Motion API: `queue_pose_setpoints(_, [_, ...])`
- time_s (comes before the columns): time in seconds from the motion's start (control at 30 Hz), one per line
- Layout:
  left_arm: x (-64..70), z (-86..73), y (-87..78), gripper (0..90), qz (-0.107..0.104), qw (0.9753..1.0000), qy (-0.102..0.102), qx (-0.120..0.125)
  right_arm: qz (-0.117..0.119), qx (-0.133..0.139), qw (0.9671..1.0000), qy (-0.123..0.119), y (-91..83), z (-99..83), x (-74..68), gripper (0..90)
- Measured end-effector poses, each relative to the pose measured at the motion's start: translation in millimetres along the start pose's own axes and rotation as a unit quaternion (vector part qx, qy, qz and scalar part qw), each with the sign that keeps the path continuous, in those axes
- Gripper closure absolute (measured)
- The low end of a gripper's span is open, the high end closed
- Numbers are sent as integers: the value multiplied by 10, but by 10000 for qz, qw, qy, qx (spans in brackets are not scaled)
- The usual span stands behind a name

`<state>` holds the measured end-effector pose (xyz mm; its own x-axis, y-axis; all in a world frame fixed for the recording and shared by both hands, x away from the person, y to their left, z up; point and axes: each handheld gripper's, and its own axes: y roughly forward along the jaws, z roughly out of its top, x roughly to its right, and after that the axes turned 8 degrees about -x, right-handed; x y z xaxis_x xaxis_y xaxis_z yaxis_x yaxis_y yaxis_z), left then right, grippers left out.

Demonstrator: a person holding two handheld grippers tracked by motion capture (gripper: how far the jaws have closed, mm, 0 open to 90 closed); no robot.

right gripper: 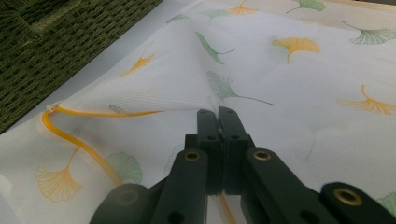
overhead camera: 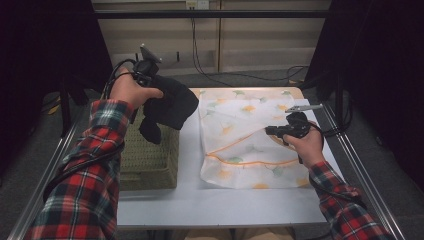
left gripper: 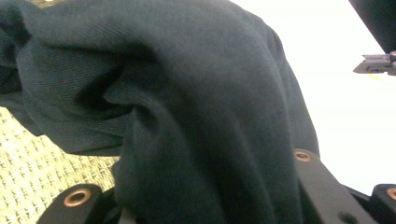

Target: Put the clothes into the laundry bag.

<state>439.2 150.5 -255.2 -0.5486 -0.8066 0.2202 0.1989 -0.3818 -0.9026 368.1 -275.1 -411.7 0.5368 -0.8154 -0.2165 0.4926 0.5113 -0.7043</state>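
Note:
A dark cloth (overhead camera: 170, 105) hangs bunched from my left gripper (overhead camera: 151, 84), which is shut on it above the right side of a woven basket (overhead camera: 150, 160). In the left gripper view the dark cloth (left gripper: 187, 102) covers the jaws. A white mesh bag (overhead camera: 245, 125) printed with ginkgo leaves lies flat on the table, with an orange zipper (overhead camera: 250, 162) along its opening. My right gripper (overhead camera: 271, 131) is shut on the bag's upper layer near the zipper. It pulls the white mesh (right gripper: 177, 88) up into a ridge at the right gripper (right gripper: 218, 114).
The olive basket (right gripper: 51, 42) stands at the table's left, just beside the bag. The white table (overhead camera: 200, 200) has bare room along its front edge. Metal rails (overhead camera: 355, 165) run down both sides, with dark curtains and cables beyond the far edge.

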Motion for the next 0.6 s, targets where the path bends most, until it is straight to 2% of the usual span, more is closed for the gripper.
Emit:
queue_pose_setpoints(0.07, [28,13,4,667,-2,10000,89,-4,-4,4,10000,4,-2,-2,3,897])
queue_pose_setpoints(0.17, [82,27,14,666,-90,9999,99,6,-1,7,10000,9,-3,-3,8,896])
queue_pose_setpoints(0.23, [126,41,16,667,-71,9998,168,-10,-3,7,10000,2,-2,-2,8,897])
queue_pose_setpoints(0.37, [218,62,13,666,-179,9995,250,25,-3,15,10000,5,-3,2,6,897])
queue_pose_setpoints(0.43, [258,73,12,667,-212,9991,375,16,-3,7,10000,2,1,0,7,897])
queue_pose_setpoints(0.5, [306,78,27,667,-230,9990,391,26,-7,-6,10000,10,5,-1,9,897])
queue_pose_setpoints(0.6, [370,91,58,667,-260,9983,520,-37,-8,-6,10000,8,6,-1,7,897])
